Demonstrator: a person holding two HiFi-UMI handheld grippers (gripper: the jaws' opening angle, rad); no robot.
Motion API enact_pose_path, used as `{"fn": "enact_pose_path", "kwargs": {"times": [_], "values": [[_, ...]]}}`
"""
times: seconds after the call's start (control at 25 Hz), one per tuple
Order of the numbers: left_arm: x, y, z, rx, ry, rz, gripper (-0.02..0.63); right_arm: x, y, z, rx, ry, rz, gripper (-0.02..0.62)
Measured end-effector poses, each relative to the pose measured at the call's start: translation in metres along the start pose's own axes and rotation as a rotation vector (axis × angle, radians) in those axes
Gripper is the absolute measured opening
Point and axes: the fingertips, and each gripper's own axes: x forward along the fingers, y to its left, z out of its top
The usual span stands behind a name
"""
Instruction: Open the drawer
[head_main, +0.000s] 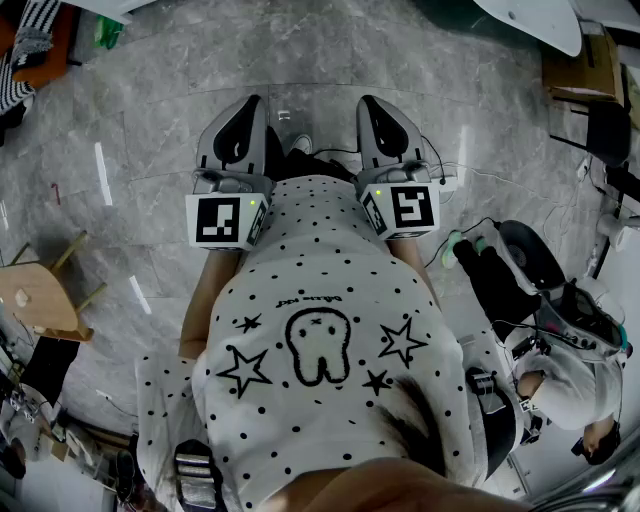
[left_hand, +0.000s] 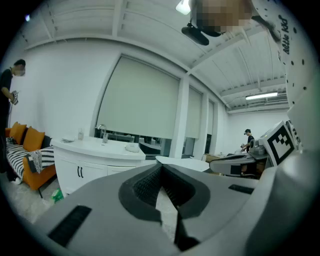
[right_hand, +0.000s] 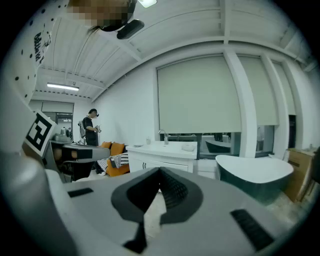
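Jaws pressed together on nothing at both left gripper (left_hand: 161, 167) and right gripper (right_hand: 160, 169), held side by side before a dotted shirt (head_main: 330, 260), above grey floor (head_main: 150, 120). Well ahead across the room, a white sink cabinet (left_hand: 85, 167); drawer too small to single out.

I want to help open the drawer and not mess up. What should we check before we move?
1. Left claw empty: ok, it is shut with nothing in it.
2. Right claw empty: ok, it is shut with nothing in it.
3. A claw open and ready for a handle: not ok, both are shut.
4. Close enough to reach: not ok, the white cabinet stands far off across the grey floor.
5. Which front is the drawer: cannot tell, only two door handles show from here.
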Motion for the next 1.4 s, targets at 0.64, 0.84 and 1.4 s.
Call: {"fn": "enact_pose_path", "kwargs": {"times": [0.64, 0.84, 1.4], "values": [[0.005, 0.009, 0.002, -0.005, 0.0, -0.011, 0.003, 0.007, 0.003, 0.0, -0.003, 0.009, -0.006, 0.014], [0.015, 0.025, 0.002, -0.016, -0.004, -0.02, 0.003, 0.02, 0.014, 0.007, -0.012, -0.02, 0.028, 0.014], [0.076, 0.123, 0.043, 0.0, 0.001, -0.098, 0.003, 0.127, 0.029, 0.05, 0.028, -0.036, -0.065, 0.014]]}}
